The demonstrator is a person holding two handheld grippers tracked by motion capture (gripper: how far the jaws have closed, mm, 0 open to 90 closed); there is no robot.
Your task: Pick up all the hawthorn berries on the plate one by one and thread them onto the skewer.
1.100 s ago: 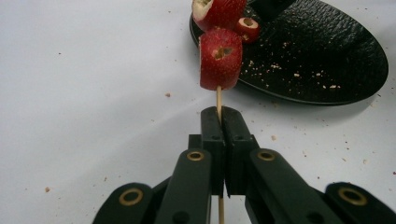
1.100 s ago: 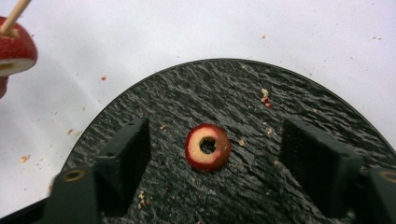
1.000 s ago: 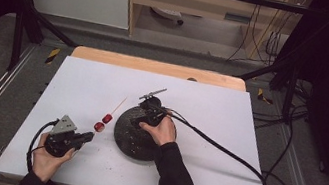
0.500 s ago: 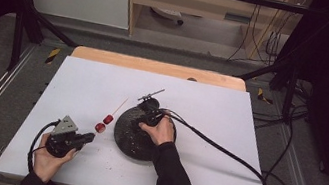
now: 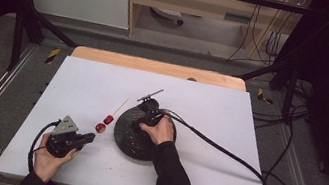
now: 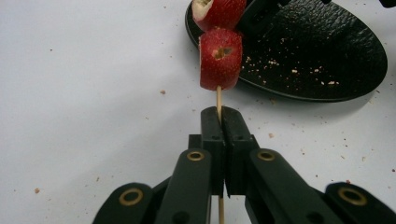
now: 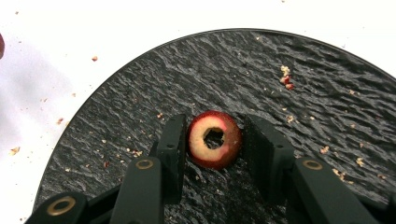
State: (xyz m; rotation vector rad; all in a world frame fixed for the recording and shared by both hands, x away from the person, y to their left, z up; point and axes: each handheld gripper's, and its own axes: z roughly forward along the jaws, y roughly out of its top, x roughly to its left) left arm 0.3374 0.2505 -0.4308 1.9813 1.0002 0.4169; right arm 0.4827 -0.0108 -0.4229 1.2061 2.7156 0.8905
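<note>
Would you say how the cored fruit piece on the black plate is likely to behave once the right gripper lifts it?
The fruit piece looks small, so probably light. Its hollow core suggests it may crush if squeezed hard. Its rounded skin could slip or roll on the plate.

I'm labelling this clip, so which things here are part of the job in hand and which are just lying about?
In the job:
- skewer with two red fruit pieces, clamped in the left claw
- cored fruit ring, between the right claw jaws, which have just been closing
- black plate

Lying about:
- crumbs on the white table
- cables on the floor
</note>
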